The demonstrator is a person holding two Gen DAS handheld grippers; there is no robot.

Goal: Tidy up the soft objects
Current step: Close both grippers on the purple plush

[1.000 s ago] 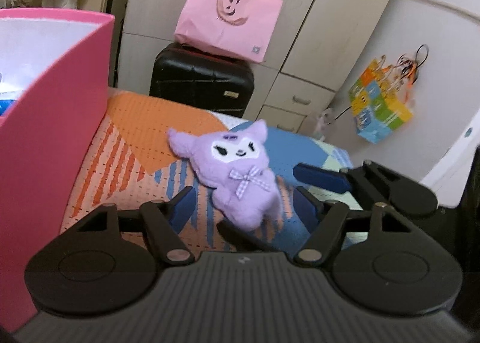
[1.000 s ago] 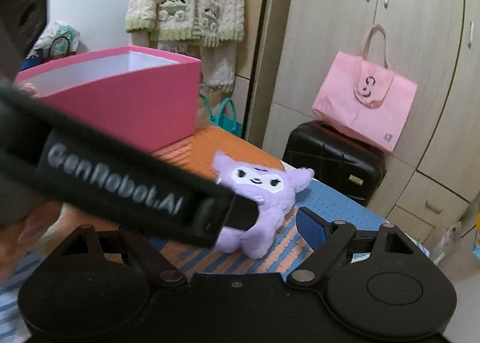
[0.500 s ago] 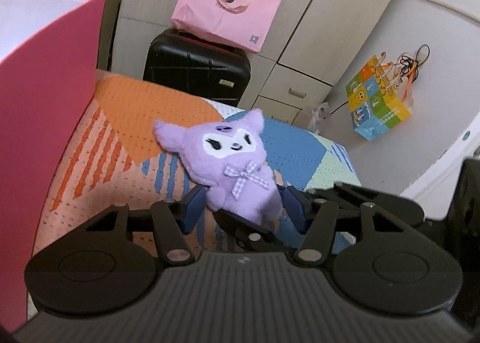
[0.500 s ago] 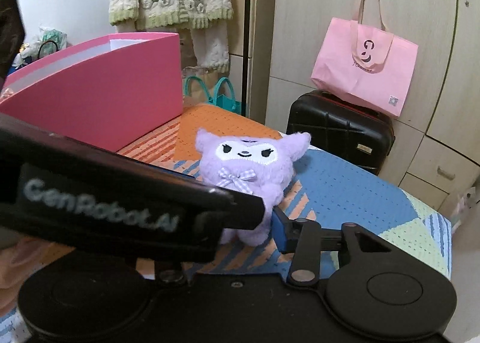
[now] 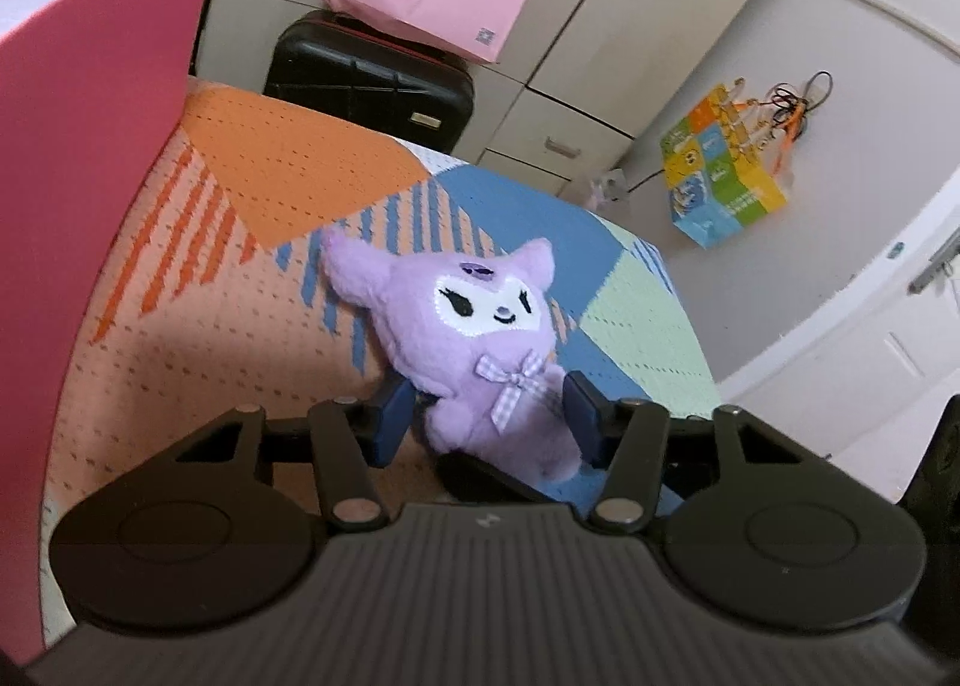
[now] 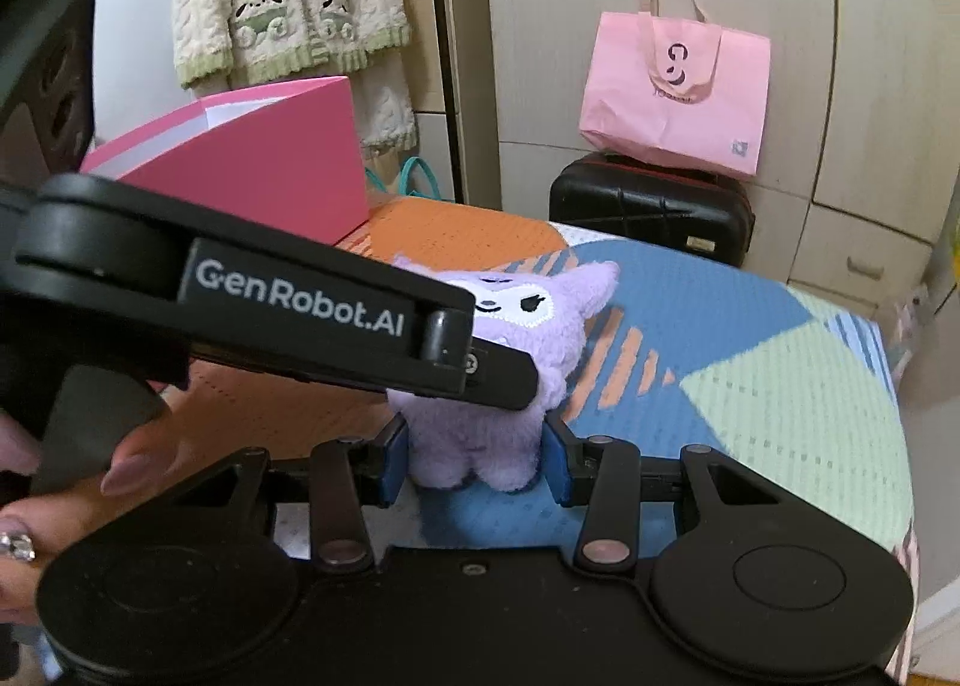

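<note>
A purple plush toy [image 5: 480, 326] with a white face and a checked bow sits upright on a patterned mat [image 5: 270, 176]. My left gripper [image 5: 486, 416] has the toy's body between its blue pads [image 5: 579, 416]. Its jaws are closing, and the left-hand pad stands a sliver off the fur. In the right wrist view the plush toy [image 6: 474, 446] is pinched low on its body, with my right gripper [image 6: 474, 461] shut on it. The left gripper's finger [image 6: 504, 374] crosses in front of the toy's face. An open pink box [image 5: 90, 146] stands to the left.
The pink box [image 6: 270, 170] rises at the mat's left end. Behind the mat stand a black suitcase [image 6: 651, 206] with a pink tote bag [image 6: 672, 98] on it, and wardrobe doors. A colourful bag [image 5: 720, 176] hangs on the right. A hand [image 6: 78, 500] holds the left gripper.
The right gripper's jaws went from wide apart to closed on the plush toy's lower body. The left gripper's jaws narrowed around the toy, which now sits closer between them.
</note>
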